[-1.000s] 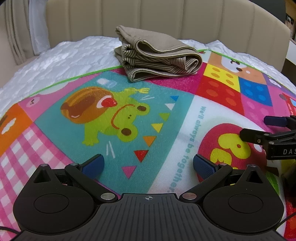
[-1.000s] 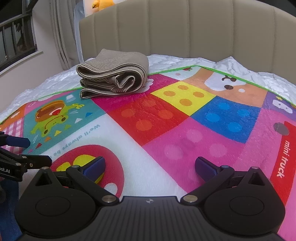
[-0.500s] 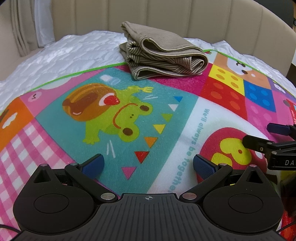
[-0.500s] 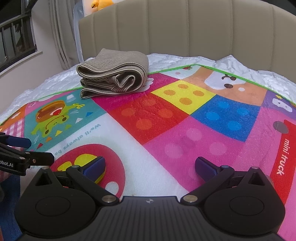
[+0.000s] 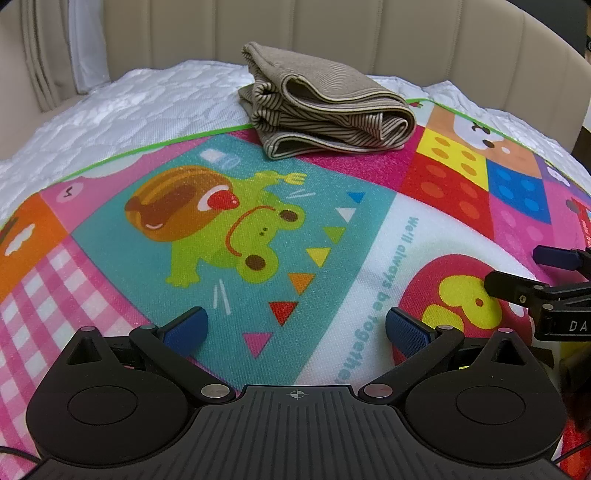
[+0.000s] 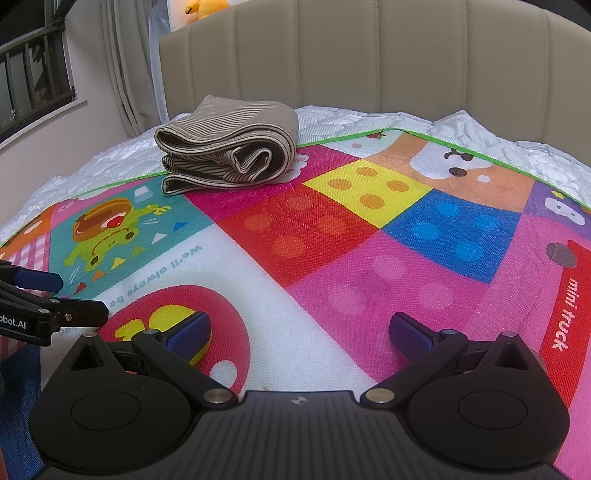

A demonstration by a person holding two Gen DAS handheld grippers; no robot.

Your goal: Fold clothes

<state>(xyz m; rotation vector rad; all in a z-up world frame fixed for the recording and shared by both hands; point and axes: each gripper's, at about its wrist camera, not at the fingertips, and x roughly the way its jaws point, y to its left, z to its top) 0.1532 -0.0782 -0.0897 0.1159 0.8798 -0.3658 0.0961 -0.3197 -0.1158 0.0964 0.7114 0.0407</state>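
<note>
A folded beige striped garment lies at the far edge of a colourful play mat spread on the bed. My left gripper hovers open over the mat's frog picture, well short of the garment, with nothing between its blue pads. My right gripper is open too, empty, over the white and pink part of the mat. Each gripper shows in the other's view: the right one at the right edge, the left one at the left edge.
A white quilted mattress surrounds the mat, and a beige padded headboard stands behind. A curtain and a window are at the left. A yellow plush toy sits above the headboard. Blue fabric shows at the bottom left.
The left gripper's view has shifted slightly, so the folded garment sits higher and more central. The right gripper has barely moved. Both stay open.
</note>
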